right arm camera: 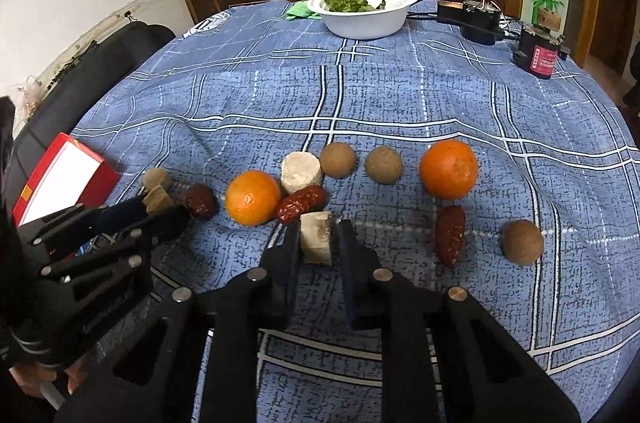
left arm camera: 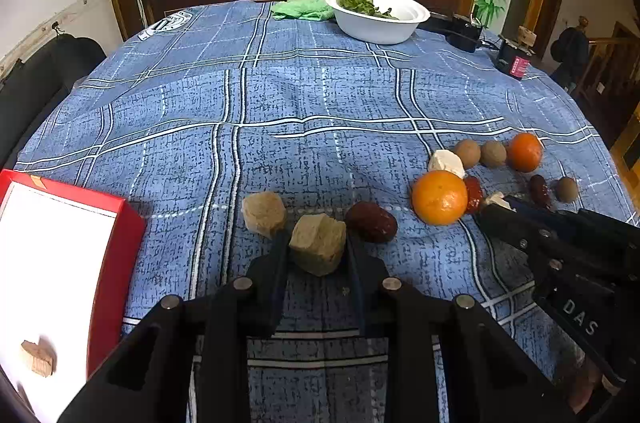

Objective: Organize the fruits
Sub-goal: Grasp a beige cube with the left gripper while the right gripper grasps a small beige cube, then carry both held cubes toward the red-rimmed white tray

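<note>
My left gripper [left arm camera: 318, 243] is shut on a tan chunk [left arm camera: 318, 243], just above the cloth. A second tan chunk [left arm camera: 264, 213] and a dark red date [left arm camera: 372, 221] lie beside it. My right gripper [right arm camera: 316, 237] is closed around a pale chunk [right arm camera: 316, 237] standing on the cloth. Around it lie two oranges [right arm camera: 253, 198] [right arm camera: 449, 168], a pale round piece [right arm camera: 301, 172], dates [right arm camera: 302, 209] [right arm camera: 451, 235] and brown round fruits [right arm camera: 338, 160] [right arm camera: 383, 165] [right arm camera: 522, 242]. The left gripper also shows in the right wrist view [right arm camera: 158, 201].
A red box [left arm camera: 116, 263] with a white inside holds one tan piece [left arm camera: 38, 363] at the left. A white bowl [left arm camera: 380, 27] of greens, a green cloth [left arm camera: 304, 8] and black devices [right arm camera: 538, 53] stand at the far side of the blue checked tablecloth [left arm camera: 280, 103].
</note>
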